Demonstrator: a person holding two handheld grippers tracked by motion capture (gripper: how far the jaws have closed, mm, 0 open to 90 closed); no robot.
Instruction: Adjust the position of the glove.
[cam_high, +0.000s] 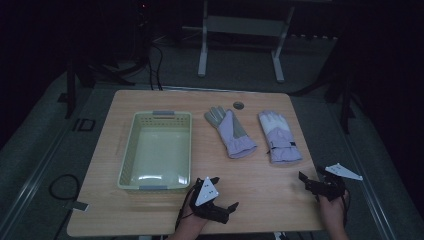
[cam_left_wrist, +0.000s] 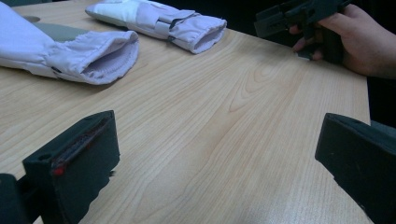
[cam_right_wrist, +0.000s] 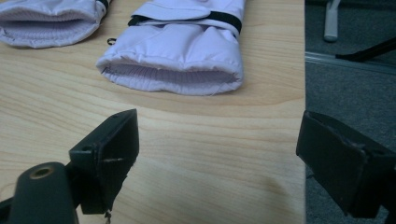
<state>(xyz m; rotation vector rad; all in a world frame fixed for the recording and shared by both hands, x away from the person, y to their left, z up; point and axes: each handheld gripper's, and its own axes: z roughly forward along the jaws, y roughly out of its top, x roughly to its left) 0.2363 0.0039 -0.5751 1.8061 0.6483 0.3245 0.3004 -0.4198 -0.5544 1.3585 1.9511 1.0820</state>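
Black tongs (cam_high: 222, 192) — blocky jaws, pale three-cornered top plates, trailing black cables.

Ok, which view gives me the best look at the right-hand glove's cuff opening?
The right gripper view: the right-hand glove lies straight ahead, cuff mouth facing the camera. The high view shows it whole but small, from above. The left gripper view catches it at an angle, farther off.

Dim high view: the room behind falls to near black, while the tabletop (cam_high: 260, 195) catches soft overhead light and the basket (cam_high: 131, 145) floor shows pale glare. Both gripper views are brighter, slightly soft, with blurred near edges.
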